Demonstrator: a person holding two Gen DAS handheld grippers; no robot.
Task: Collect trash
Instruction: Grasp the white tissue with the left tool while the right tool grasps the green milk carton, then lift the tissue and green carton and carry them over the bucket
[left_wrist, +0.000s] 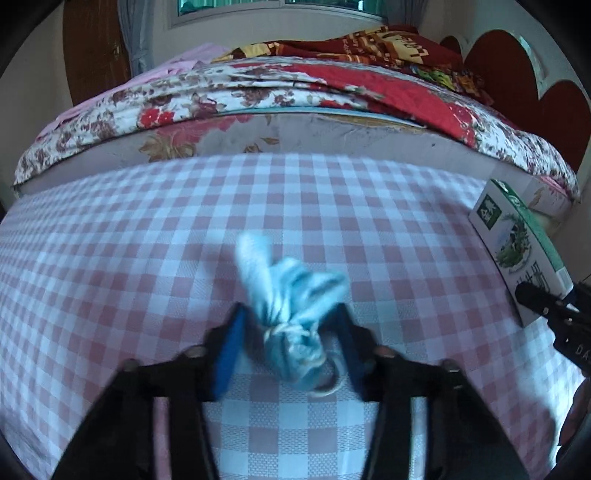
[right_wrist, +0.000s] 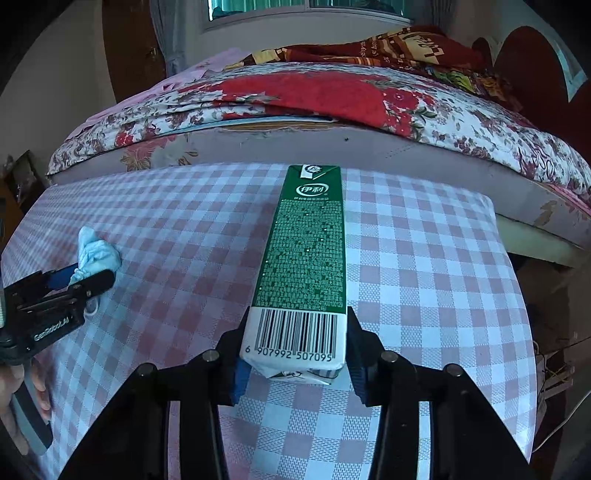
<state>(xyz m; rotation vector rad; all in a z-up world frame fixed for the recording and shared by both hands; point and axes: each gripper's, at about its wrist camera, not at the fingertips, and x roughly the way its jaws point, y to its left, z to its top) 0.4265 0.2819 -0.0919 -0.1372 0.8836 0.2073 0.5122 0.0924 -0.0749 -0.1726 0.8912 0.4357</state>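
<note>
The left gripper (left_wrist: 291, 347) is pinching a crumpled blue face mask (left_wrist: 291, 295) near the table's (left_wrist: 110, 240) front edge, toward its left side, while the right gripper (right_wrist: 295, 354) is clamping the barcode end of a green milk carton (right_wrist: 306, 258) lying toward the back edge. Both pieces are being gripped but not yet lifted (no bin is showing), so carrying and dropping are remaining.

one crumpled mask (left_wrist: 291, 314), one milk carton (right_wrist: 306, 266), two grippers (left_wrist: 291, 354) (right_wrist: 295, 354)

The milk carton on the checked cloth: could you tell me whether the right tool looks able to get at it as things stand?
Probably yes: the milk carton already lies between the right tool's pads, which press its barcode end, with nothing in the way.
</note>
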